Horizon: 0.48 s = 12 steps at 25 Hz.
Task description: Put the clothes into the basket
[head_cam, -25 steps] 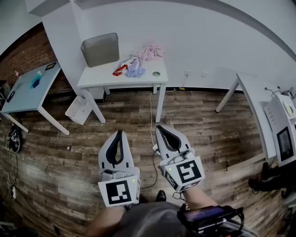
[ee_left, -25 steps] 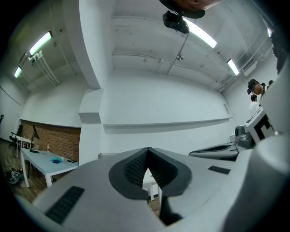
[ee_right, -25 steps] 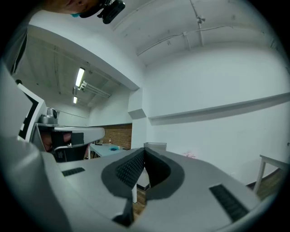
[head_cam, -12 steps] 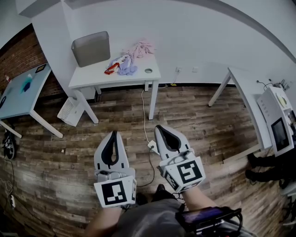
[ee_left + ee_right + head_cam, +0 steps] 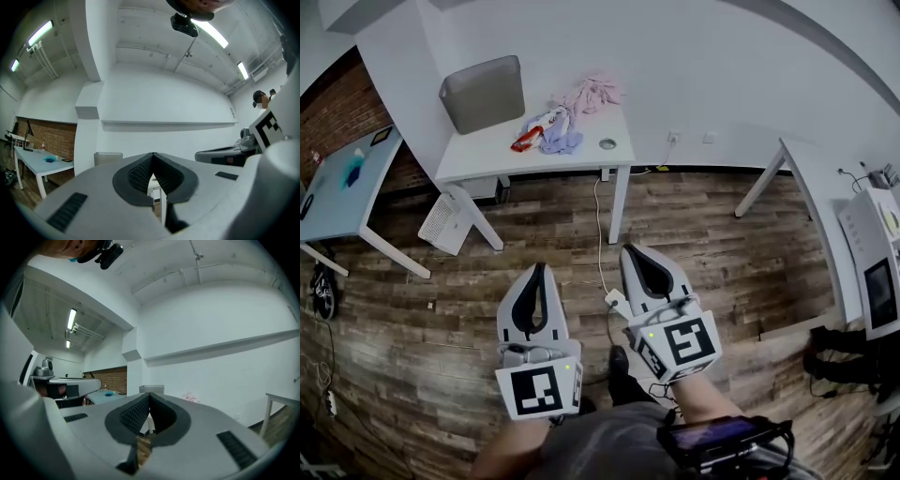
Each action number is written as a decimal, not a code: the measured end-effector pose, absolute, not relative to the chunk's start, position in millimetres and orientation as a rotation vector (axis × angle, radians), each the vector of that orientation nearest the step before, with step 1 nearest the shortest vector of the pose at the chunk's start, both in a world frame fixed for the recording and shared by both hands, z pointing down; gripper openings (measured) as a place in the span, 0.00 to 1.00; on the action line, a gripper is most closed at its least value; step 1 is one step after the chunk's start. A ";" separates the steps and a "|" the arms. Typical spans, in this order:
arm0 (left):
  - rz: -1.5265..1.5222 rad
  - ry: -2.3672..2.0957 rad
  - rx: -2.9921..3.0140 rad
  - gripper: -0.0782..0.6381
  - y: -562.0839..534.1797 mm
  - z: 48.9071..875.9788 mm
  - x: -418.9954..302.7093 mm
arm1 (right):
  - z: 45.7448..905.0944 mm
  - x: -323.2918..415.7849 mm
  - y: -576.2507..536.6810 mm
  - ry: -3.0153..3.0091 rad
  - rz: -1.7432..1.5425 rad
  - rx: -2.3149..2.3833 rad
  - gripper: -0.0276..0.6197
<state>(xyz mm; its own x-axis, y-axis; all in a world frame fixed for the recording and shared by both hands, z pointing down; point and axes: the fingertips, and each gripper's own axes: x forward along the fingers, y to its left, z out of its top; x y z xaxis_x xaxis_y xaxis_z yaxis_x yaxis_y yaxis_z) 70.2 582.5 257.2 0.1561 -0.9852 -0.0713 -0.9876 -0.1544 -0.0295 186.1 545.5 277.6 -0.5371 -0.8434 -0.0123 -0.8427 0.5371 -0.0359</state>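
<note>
While my left hand-held gripper (image 5: pixel 541 271) and right hand-held gripper (image 5: pixel 630 252) are pressed together on nothing, I see the clothes (image 5: pixel 569 120) heaped on the tabletop (image 5: pixel 534 165) beside the grey basket (image 5: pixel 483 94).

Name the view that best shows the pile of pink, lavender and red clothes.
The head view: it sees the whole pile of clothes from above, on the white table beside the grey rectangular basket. The right gripper view shows only a small pink patch; the left gripper view shows none.
</note>
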 end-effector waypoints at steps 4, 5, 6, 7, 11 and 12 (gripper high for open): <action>0.030 2.025 -2.299 0.12 532.9 254.7 81.0 | 275.5 194.1 491.9 2.749 -0.048 -1.446 0.05; 0.033 2.039 -2.288 0.12 520.9 253.2 82.4 | 274.6 195.3 479.6 2.757 -0.045 -1.432 0.05; 0.036 2.052 -2.277 0.12 510.3 251.8 83.4 | 274.0 196.3 468.6 2.765 -0.043 -1.417 0.05; 0.037 2.065 -2.264 0.12 501.1 250.9 84.4 | 273.6 197.5 458.4 2.774 -0.041 -1.403 0.05; 0.024 2.111 -2.239 0.12 475.0 253.2 86.8 | 273.1 203.6 427.0 2.797 -0.040 -1.375 0.05; 0.021 2.114 -2.238 0.12 468.9 253.5 87.5 | 272.9 204.1 420.7 2.798 -0.041 -1.371 0.05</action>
<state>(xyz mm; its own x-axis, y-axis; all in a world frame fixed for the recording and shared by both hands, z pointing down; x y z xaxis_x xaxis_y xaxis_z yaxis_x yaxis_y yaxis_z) 87.5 468.9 253.5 0.0577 -0.9969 -0.0529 -0.9978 -0.0559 -0.0359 204.1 420.7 272.9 -0.6127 -0.7902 -0.0110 -0.7896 0.6127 -0.0345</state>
